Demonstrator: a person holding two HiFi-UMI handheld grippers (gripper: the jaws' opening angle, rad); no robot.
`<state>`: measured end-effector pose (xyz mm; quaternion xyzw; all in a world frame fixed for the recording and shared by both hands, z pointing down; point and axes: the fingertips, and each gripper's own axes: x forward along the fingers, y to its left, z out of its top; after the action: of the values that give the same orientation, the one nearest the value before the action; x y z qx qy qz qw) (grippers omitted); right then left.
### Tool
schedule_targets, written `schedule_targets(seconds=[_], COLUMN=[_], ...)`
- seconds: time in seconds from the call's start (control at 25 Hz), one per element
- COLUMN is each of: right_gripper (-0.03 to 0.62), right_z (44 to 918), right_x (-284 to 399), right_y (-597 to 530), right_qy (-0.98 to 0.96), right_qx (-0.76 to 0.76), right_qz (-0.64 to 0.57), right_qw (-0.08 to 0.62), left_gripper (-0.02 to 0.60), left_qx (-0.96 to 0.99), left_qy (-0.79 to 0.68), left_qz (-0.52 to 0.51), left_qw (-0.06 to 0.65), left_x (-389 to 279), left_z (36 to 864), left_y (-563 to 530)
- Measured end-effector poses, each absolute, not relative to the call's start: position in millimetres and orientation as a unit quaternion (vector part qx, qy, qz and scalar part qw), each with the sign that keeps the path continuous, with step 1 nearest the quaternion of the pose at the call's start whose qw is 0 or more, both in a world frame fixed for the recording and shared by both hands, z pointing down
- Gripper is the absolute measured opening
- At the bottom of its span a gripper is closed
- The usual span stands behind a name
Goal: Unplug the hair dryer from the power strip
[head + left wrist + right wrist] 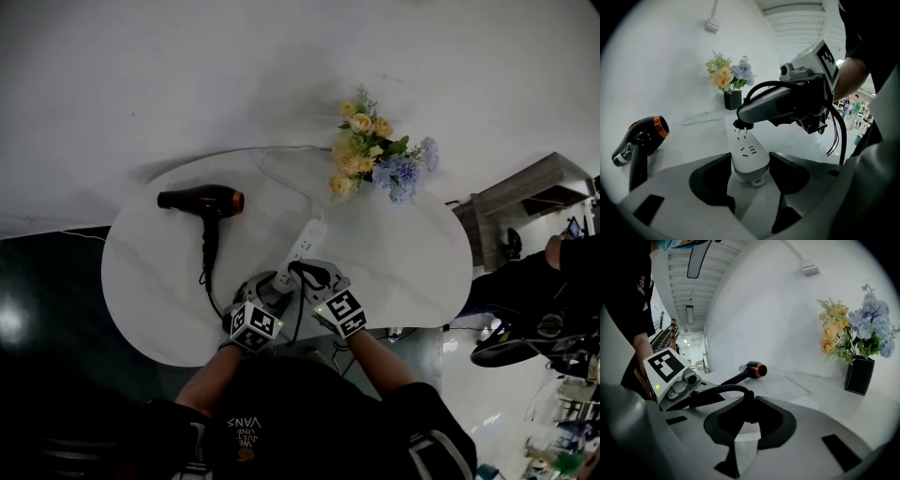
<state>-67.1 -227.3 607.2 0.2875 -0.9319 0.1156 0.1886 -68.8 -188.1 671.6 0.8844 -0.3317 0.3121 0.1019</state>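
the left hand-held gripper [750, 165] was closed on the near end of the white power strip [746, 146], its dark pads pressing the strip's two sides and holding it against the white worktop [412, 267]. the right hand-held gripper [749, 420] was drawn in tight on the hair dryer's black plug [748, 409]. the plug sat over a socket just beyond the left one's hold, with its metal prongs showing between plug body and strip face. whether the tips were in the slots i could not tell. the black cable [723, 389] arched left from the plug. the black hair dryer [204, 202], with its orange ring, lay on its side at the far left of the worktop, well apart from the strip. a vase of flowers [377, 155] stood at the far right.
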Motion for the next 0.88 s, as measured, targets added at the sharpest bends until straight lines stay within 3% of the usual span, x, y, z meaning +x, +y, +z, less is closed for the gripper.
schedule_targets(seconds=[0.6,0.76,0.88], right_gripper=[0.072,0.072,0.072], right_z=[584,574,566], right_x=[-42,-34,-27], right_y=[-203,-196,-190], right_qy=[-0.928,-0.930,-0.930], right_qx=[0.303,0.302,0.304], right_qz=[0.120,0.119,0.117], right_qw=[0.179,0.172,0.169], left_gripper=[0.267,0.211,0.128], left_qx=[0.882,0.879,0.874], left_qy=[-0.352,-0.368,-0.387], left_qz=[0.300,0.293,0.283], left_qw=[0.088,0.083,0.073], left_x=[-68,-68,-69], left_z=[644,632,618], left_y=[-176,-170,-167])
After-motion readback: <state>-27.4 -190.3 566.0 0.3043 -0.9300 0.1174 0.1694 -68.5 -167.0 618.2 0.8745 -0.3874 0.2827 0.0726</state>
